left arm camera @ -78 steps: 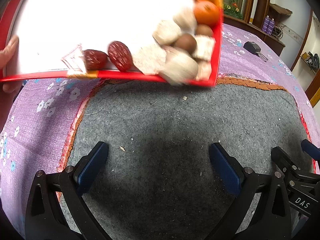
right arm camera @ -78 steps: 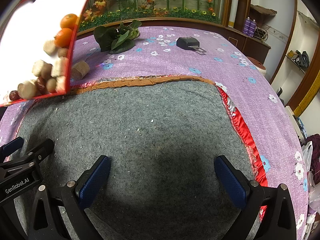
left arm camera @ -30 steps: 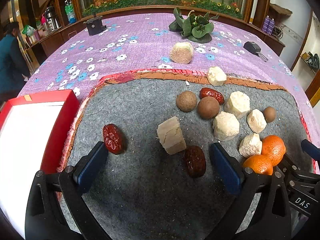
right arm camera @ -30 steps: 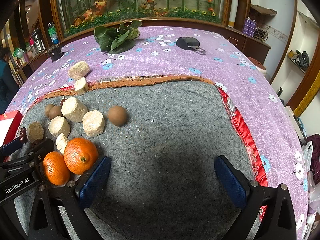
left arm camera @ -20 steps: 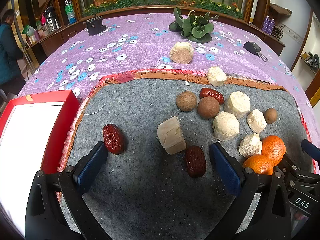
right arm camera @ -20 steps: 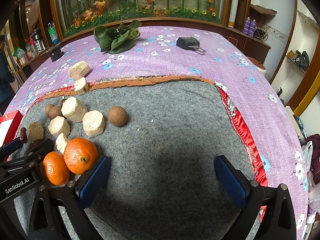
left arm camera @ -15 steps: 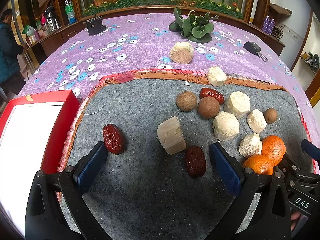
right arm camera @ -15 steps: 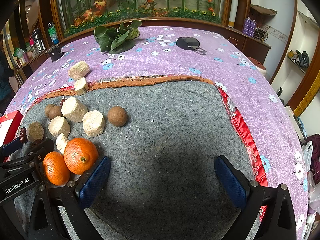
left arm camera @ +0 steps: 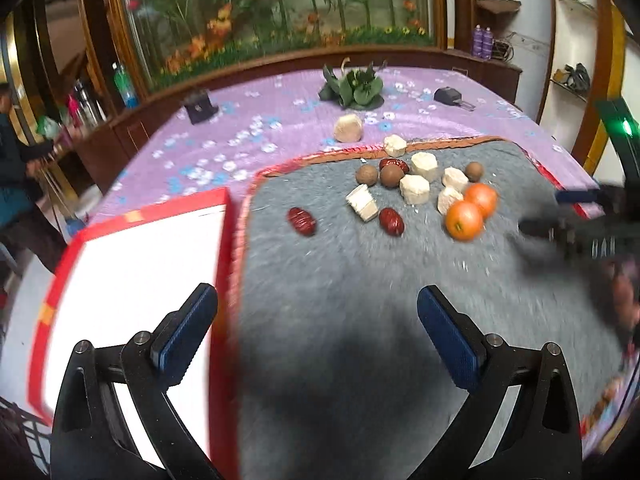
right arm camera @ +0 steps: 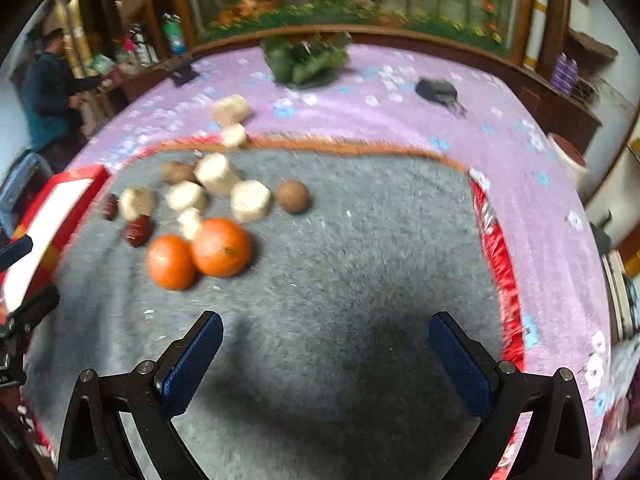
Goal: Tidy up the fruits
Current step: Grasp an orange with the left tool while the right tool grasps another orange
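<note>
Sorting has not begun, as far as these views show: every piece lies loose on the grey felt mat (left arm camera: pixel 360 280), which covers most of the purple flowered tablecloth (left arm camera: pixel 248 136), and nothing sits in the only container in sight. That container is the red box (left arm camera: pixel 132 280) with a white interior, just beside the mat's left edge — it looks empty, though its near end is cut off by the frame. Both tools are idle: the left gripper (left arm camera: pixel 316 334) is spread wide, one pad over the box and one over the mat, pinching nothing, and the right gripper (right arm camera: pixel 326 354) is likewise spread over bare felt. Of the fruit, the largest are two oranges (right arm camera: pixel 198 254), touching each other, nearest the right gripper. Behind them sits a cluster of pale cut chunks (left arm camera: pixel 416 188), possibly sugarcane, with one more on the mat's border and another out on the cloth. Among them are three small brown round fruits (right arm camera: pixel 293 197), and smallest of all the dark red dates (left arm camera: pixel 302 221) — two lying apart toward the box, one at the back. By my reading, the whole job of grouping and boxing remains.
</note>
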`<act>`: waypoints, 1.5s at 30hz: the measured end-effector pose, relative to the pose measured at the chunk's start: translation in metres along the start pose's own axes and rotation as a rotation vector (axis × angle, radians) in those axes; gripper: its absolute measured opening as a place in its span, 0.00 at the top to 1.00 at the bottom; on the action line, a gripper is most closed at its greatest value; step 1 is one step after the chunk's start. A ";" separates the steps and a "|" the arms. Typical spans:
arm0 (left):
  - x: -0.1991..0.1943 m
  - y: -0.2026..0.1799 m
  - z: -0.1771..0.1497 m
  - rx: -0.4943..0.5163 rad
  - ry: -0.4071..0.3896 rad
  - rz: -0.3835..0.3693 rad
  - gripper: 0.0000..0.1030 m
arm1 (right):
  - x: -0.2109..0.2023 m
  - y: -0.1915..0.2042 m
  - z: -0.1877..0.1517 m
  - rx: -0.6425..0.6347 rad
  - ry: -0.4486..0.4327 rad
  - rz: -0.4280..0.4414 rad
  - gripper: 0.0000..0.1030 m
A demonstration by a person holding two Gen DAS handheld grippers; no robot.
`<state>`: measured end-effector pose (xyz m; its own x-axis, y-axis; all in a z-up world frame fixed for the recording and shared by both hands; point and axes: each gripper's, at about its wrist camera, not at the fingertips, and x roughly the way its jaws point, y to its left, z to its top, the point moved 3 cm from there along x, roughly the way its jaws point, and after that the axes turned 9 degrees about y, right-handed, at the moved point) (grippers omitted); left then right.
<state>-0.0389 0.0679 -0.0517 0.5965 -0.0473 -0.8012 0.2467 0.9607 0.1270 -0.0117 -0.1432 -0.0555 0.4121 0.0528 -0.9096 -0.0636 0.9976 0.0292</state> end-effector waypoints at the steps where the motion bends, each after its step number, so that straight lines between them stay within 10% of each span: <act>1: -0.005 0.002 -0.004 0.001 -0.005 0.008 0.02 | -0.005 0.002 0.002 -0.014 -0.018 0.030 0.00; 6: -0.022 -0.003 -0.017 0.013 -0.009 -0.027 0.02 | -0.003 0.011 0.031 0.013 -0.041 0.146 0.00; 11: -0.029 -0.016 -0.010 0.031 0.000 -0.070 0.02 | 0.034 0.013 0.049 0.135 0.094 0.365 0.21; 25: 0.006 -0.075 0.019 0.115 0.089 -0.058 0.20 | 0.030 0.020 0.042 0.023 0.067 0.481 0.56; 31: 0.021 -0.093 0.033 0.167 0.115 -0.071 0.21 | 0.031 0.010 0.039 0.125 0.131 0.715 0.67; 39: 0.048 -0.091 0.050 0.170 0.170 -0.095 0.39 | 0.026 -0.013 0.041 0.218 0.098 0.685 0.67; 45: 0.057 -0.092 0.054 0.158 0.183 -0.133 0.51 | 0.033 -0.024 0.037 0.216 0.135 0.493 0.67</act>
<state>0.0138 -0.0382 -0.0777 0.4065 -0.1066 -0.9074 0.4387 0.8939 0.0915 0.0371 -0.1637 -0.0709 0.2595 0.5240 -0.8112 -0.0262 0.8435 0.5364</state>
